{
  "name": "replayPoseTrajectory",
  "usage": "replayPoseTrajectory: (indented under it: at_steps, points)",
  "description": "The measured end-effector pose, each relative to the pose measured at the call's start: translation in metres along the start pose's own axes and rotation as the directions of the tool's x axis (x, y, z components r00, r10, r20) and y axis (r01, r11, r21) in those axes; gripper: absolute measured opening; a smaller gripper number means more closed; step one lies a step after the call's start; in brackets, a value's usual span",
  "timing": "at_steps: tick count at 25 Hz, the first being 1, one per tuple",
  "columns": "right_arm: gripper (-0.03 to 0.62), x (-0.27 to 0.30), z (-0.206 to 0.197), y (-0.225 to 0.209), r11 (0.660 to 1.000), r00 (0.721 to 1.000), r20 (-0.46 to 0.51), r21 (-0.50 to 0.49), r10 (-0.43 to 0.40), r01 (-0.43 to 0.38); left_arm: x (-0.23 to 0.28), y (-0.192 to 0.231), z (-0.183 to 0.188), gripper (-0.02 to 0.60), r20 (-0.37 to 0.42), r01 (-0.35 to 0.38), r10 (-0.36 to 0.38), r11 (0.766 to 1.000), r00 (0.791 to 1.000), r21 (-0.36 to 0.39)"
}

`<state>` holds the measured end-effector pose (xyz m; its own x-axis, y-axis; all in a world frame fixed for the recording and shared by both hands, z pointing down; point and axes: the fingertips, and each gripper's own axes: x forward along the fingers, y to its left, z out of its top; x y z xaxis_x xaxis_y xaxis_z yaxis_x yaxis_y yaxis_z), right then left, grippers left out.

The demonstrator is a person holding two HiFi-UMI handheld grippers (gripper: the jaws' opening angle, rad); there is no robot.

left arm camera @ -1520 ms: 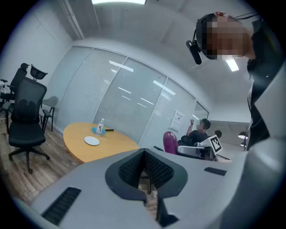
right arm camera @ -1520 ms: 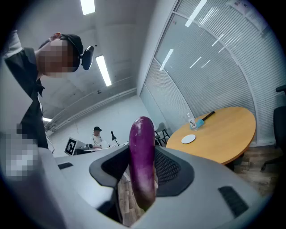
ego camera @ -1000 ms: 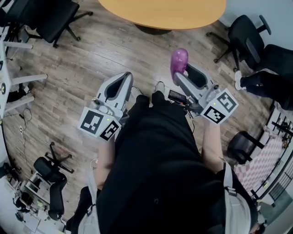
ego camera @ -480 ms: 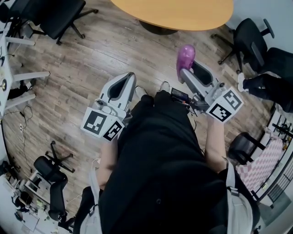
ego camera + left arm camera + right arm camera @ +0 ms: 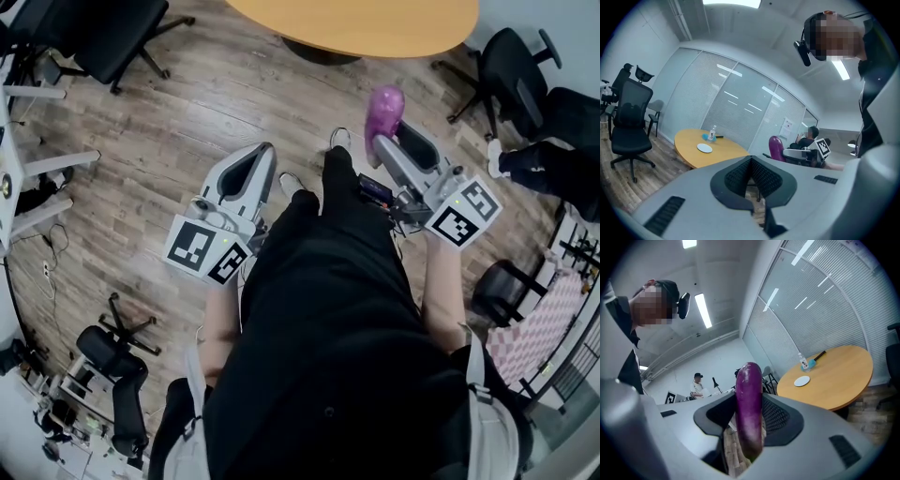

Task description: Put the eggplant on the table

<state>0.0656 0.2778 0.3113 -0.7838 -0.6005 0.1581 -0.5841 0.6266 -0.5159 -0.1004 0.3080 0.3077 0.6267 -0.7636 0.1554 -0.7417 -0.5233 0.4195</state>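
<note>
The glossy purple eggplant (image 5: 749, 404) stands upright, clamped in the jaws of my right gripper (image 5: 394, 138), its long axis crosswise to them. The round orange wooden desk (image 5: 834, 376) lies ahead, well apart. My left gripper (image 5: 751, 159), jaws together, carries nothing.

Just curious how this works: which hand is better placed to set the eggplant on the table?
Right. The right gripper already holds the eggplant between its fingers, near the table; the left gripper is shut, empty.
</note>
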Motion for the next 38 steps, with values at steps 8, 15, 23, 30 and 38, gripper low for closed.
replayPoseTrajectory:
  at_steps: [8, 15, 23, 30, 38]
  points:
    - [0.187, 0.005, 0.017, -0.022, 0.999, 1.000, 0.019, 0.034, 0.001, -0.001, 0.016, 0.000, 0.008, 0.012, 0.005, -0.017, 0.017, 1.000, 1.000, 0.002]
    - [0.187, 0.017, 0.046, -0.053, 1.000, 1.000, 0.028, 0.028, 0.002, -0.003, 0.049, 0.010, 0.024, 0.012, 0.004, -0.036, 0.036, 0.999, 0.999, 0.004]
    - [0.187, 0.023, 0.077, -0.103, 0.999, 0.999, 0.033, 0.036, 0.012, -0.013, 0.112, 0.005, 0.039, 0.012, -0.019, -0.022, 0.023, 1.000, 1.000, 0.021]
    - [0.187, 0.016, 0.100, -0.161, 0.998, 0.999, 0.033, 0.049, 0.028, -0.029, 0.165, 0.012, 0.041, 0.012, -0.027, -0.087, 0.087, 0.996, 0.996, -0.007]
    - [0.187, 0.029, 0.131, -0.220, 0.996, 0.997, -0.002, 0.043, 0.082, -0.081, 0.228, 0.012, 0.059, 0.012, -0.005, -0.140, 0.140, 0.990, 0.990, 0.018]
